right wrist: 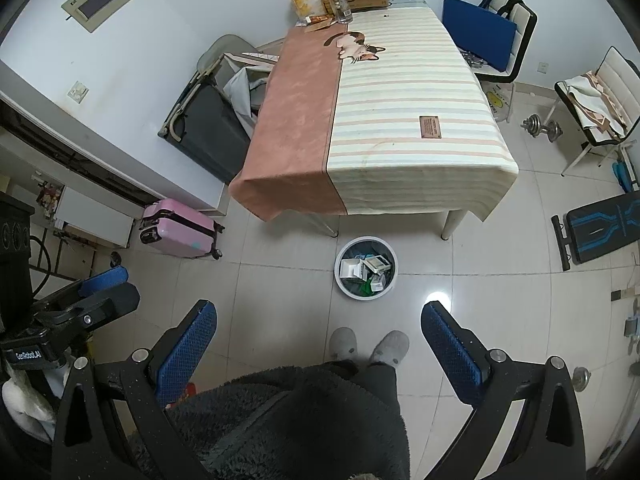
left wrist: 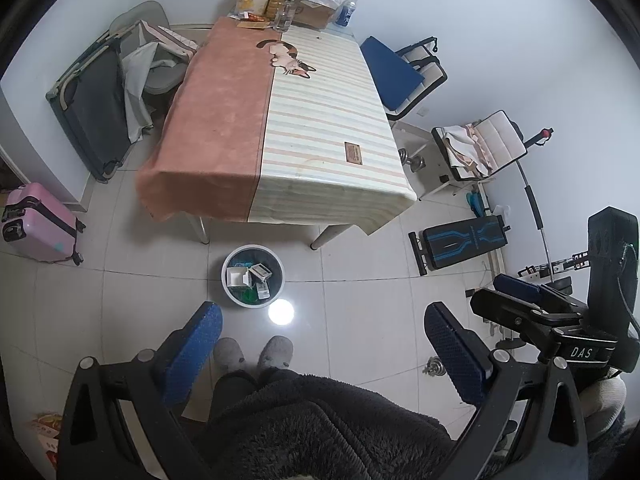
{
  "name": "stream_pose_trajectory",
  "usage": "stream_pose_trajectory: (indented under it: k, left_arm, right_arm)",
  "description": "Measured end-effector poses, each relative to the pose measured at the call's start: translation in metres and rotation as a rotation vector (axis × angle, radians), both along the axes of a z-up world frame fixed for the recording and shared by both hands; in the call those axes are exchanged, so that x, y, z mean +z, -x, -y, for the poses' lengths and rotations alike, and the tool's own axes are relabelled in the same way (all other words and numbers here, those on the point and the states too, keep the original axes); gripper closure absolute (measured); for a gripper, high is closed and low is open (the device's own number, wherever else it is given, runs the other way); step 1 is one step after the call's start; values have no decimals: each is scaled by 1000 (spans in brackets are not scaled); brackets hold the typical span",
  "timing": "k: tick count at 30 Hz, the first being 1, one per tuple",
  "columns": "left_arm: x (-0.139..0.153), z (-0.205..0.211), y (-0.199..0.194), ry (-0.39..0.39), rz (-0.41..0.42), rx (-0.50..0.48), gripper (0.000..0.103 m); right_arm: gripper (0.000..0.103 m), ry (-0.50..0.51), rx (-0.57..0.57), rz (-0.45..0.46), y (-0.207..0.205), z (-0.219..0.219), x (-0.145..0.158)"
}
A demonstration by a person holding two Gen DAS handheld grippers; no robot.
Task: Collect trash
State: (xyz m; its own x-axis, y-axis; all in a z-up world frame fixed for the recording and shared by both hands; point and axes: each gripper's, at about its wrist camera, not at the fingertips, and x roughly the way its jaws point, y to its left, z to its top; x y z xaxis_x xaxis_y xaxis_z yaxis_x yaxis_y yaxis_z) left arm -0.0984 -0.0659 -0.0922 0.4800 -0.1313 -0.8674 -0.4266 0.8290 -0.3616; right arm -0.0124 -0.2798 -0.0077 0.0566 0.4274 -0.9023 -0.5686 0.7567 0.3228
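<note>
A round white trash bin (left wrist: 253,276) stands on the tiled floor in front of the table; it also shows in the right wrist view (right wrist: 366,268). Small boxes and wrappers (left wrist: 256,274) lie inside it. My left gripper (left wrist: 322,318) is open and empty, held high above the floor, nearer me than the bin. My right gripper (right wrist: 318,316) is open and empty at about the same height; its fingers also show at the right of the left wrist view (left wrist: 516,286). The table's cloth (left wrist: 280,120) is bare except for clutter at its far end.
Bottles, a snack bag and a cardboard box (left wrist: 316,10) crowd the table's far end. Chairs (left wrist: 404,76) stand on the right, a pink suitcase (left wrist: 38,224) and folded cot (left wrist: 92,108) on the left, a weight bench (left wrist: 464,240) and dumbbell (right wrist: 542,126) on the right. My slippered feet (left wrist: 254,354) are below.
</note>
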Motion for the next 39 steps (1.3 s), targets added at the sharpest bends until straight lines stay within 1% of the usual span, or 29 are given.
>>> stream_pose_trajectory:
  k: [18,39]
  left_arm:
    - [-2,8,-4,-5,-5,-28,0]
    - [-1,5,-6,3,1,-52,0]
  right_arm:
    - [0,9,-41,-20,7,0,1]
    - [0,1,-62,-34,11,1,3]
